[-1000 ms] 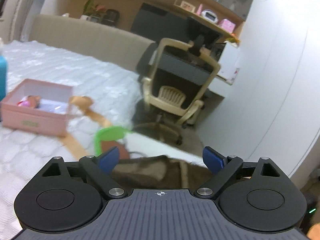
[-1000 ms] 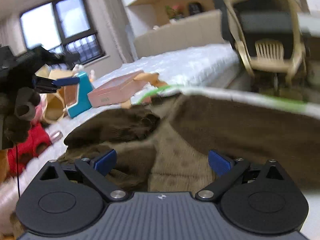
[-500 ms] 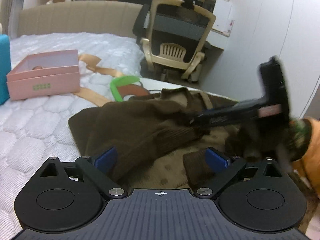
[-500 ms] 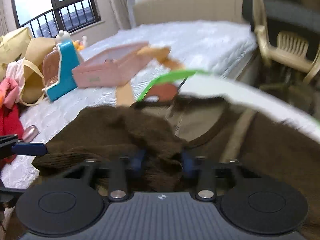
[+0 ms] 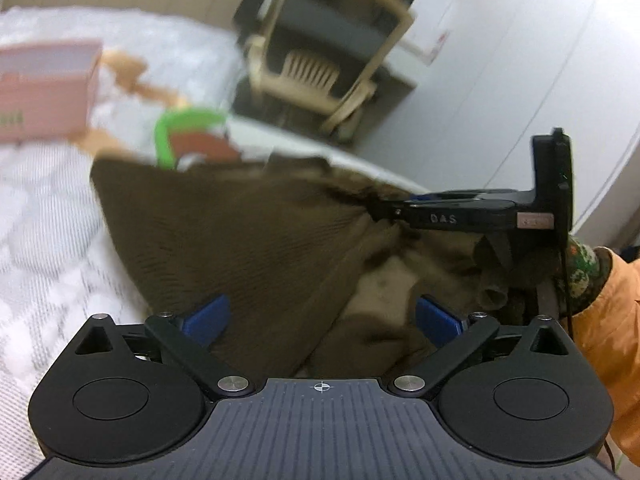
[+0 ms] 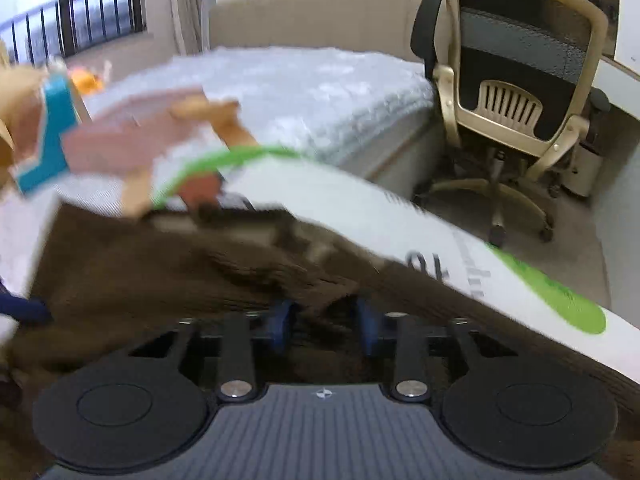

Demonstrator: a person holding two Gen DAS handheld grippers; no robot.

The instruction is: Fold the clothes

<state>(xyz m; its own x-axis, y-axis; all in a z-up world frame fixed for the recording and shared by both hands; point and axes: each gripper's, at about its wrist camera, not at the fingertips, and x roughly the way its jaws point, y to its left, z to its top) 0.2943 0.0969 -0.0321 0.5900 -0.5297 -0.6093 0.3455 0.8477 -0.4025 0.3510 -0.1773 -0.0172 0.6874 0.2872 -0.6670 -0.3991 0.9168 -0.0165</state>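
Observation:
A dark brown knitted sweater [image 5: 240, 240] lies bunched on the white quilted bed [image 5: 40, 232]. My left gripper [image 5: 322, 316] hovers low over its near part, open, blue pads wide apart with nothing between them. In the left wrist view my right gripper [image 5: 378, 209] comes in from the right and pinches a raised fold of the sweater; a hand in a camouflage cuff and orange sleeve [image 5: 600, 280] holds it. In the right wrist view the right gripper [image 6: 324, 320] is shut on the brown sweater [image 6: 160, 272], the cloth drawn up between its pads.
A pink box [image 5: 44, 92], tan straps and a green-rimmed item [image 5: 176, 128] lie beyond the sweater. A white sheet with green marks [image 6: 400, 224] runs along the bed edge. A beige office chair [image 6: 512, 92] stands past the bed, and a teal object [image 6: 44, 140] sits far left.
My right gripper went from open to shut on a sweater fold and has pulled it up. My left gripper tilted down towards the sweater and stayed open.

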